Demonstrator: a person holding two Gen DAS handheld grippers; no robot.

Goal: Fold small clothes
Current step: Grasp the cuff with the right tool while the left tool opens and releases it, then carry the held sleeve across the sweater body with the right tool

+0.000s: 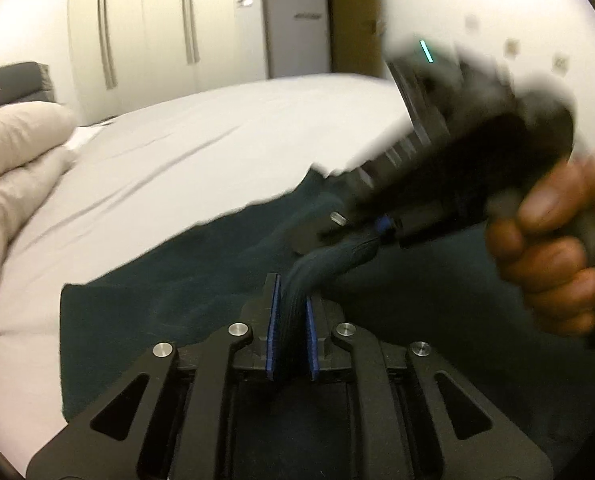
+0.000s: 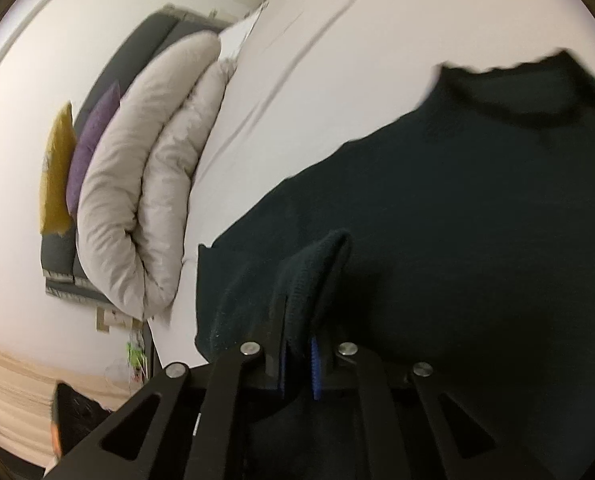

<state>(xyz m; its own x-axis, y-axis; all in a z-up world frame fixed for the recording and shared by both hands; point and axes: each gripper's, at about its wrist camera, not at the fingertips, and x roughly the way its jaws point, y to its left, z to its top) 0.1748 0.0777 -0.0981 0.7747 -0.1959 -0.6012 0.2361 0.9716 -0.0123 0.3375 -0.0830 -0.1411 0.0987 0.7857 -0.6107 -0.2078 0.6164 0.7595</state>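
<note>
**Ana:** Lying across the bed [image 1: 169, 168] is the dark green top [image 1: 169, 304], spreading from about seven o'clock toward one o'clock in the left wrist view. Are you seeing that too?

**Ben:** Yes. Most of it is resting flat on the pale grey sheet, and one strand of it is rising off the surface at about six o'clock.

**Ana:** What is the left gripper [image 1: 291, 320] doing?

**Ben:** Its jaws are standing narrow, with the blue pads [image 1: 274, 320] pressing on a ribbed fold of the top. That fold is running up and to the right, toward two o'clock, into the right gripper [image 1: 361, 236].

**Ana:** So both are pinching the same piece?

**Ben:** It is looking that way. The right gripper is blurred in the left view, with a hand [image 1: 553, 256] wrapping its handle at three o'clock. In its own view the right gripper [image 2: 297, 344] is sitting nearly closed, and a bunched fold of the dark green top [image 2: 437, 240] is poking up between its fingers.

**Ana:** Where is the neckline?

**Ben:** At about one o'clock in the right wrist view, with a wavy edge showing against the sheet.

**Ana:** Anything else around?

**Ben:** A rolled beige duvet [image 2: 145, 200] is lying at nine o'clock, beside a purple cushion [image 2: 93, 140] and a mustard cushion [image 2: 57, 176]. A wardrobe [image 1: 149, 28] is standing at twelve o'clock beyond the bed.
</note>
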